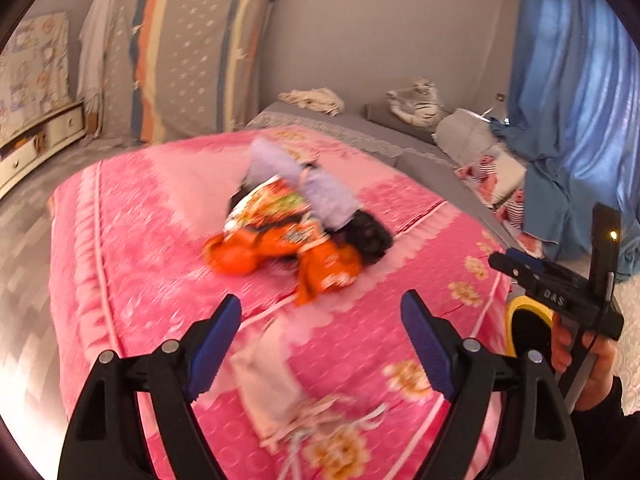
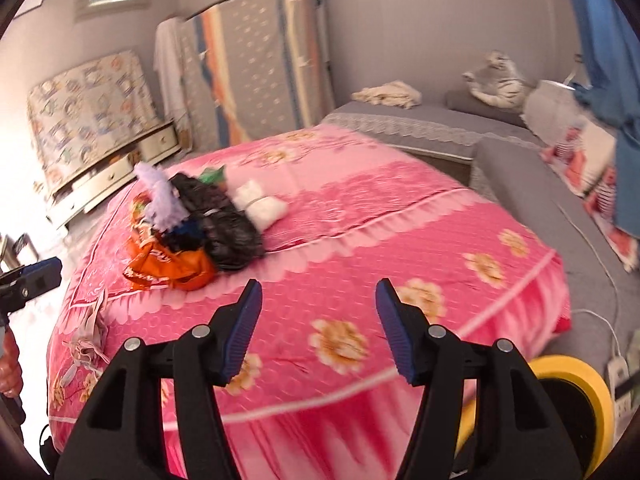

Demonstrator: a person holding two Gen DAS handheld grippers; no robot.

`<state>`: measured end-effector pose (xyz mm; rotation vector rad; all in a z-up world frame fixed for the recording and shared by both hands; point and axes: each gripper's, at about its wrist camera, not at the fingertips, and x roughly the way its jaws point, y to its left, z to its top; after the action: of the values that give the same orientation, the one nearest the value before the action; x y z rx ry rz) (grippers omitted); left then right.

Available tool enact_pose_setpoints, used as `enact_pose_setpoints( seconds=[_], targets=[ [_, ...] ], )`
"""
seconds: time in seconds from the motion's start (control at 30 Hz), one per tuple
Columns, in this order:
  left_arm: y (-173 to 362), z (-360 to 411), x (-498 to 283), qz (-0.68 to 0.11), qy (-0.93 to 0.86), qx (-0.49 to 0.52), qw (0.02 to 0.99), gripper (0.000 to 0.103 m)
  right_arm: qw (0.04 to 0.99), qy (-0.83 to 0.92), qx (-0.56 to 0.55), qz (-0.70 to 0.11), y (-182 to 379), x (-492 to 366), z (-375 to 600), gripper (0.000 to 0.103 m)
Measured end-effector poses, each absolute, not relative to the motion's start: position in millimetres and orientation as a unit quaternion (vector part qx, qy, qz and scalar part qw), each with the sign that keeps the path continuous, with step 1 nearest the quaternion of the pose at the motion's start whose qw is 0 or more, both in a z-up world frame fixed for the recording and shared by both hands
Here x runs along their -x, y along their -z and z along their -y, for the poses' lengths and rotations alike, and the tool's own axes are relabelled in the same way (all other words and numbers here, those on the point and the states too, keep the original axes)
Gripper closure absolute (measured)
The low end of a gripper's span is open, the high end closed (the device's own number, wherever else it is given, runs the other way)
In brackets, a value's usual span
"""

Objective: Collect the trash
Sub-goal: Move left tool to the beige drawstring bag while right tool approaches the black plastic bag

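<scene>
We hold our left gripper point(image 1: 321, 344) and right gripper point(image 2: 319, 330) open and empty. Both aim at the wrapper pile point(image 1: 288, 232) mid-quilt point(image 1: 160, 280), ready for collecting.

A heap of crumpled trash point(image 1: 298, 232) is lying on the pink floral bedspread point(image 1: 168, 264): orange snack wrappers point(image 2: 172, 264), a black plastic bag point(image 2: 224, 220), lilac fluffy material point(image 2: 162, 196), a white wad point(image 2: 260, 204).

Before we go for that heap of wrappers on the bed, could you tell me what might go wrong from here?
1. The heap is tangled: the orange wrapper, black bag and purple wrapper overlap, so one grab may scatter the rest.
2. Both views are blurred, so either open gripper could misjudge the reach.
3. A low grab may pinch the pink bedspread.
</scene>
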<state>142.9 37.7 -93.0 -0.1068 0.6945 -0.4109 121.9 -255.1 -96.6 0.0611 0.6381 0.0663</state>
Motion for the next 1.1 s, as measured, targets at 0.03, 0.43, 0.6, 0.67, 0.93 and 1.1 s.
enact_pose_setpoints(
  seconds=[0.03,0.43,0.6,0.67,0.93,1.1],
  targets=[
    [96.8,-42.3,-141.7,-0.342,0.196,0.055,0.918,0.025,0.947,-0.038,-0.026,-0.318,98.3,-126.2,249.2,0.047],
    [130.5,-56.2,-134.8,-0.386,0.176,0.067,0.903,0.025,0.936,-0.073,0.020,-0.344,114.8,-162.8,215.5,0.045],
    [142.4,-56.1,-139.9,-0.406,0.177,0.074,0.894,0.025,0.932,-0.089,0.024,-0.351,118.3,-181.6,208.1,0.044],
    [146.0,-54.4,-143.2,-0.413,0.177,0.075,0.890,0.025,0.930,-0.095,0.028,-0.354,120.0,-190.6,203.5,0.043],
    [158.8,-50.3,-159.6,-0.436,0.176,0.077,0.879,0.025,0.921,-0.117,0.044,-0.370,129.6,-229.9,182.6,0.043],
    [164.4,-46.4,-168.1,-0.441,0.169,0.064,0.879,0.025,0.910,-0.126,0.045,-0.392,142.5,-255.4,176.2,0.043]
  ],
)
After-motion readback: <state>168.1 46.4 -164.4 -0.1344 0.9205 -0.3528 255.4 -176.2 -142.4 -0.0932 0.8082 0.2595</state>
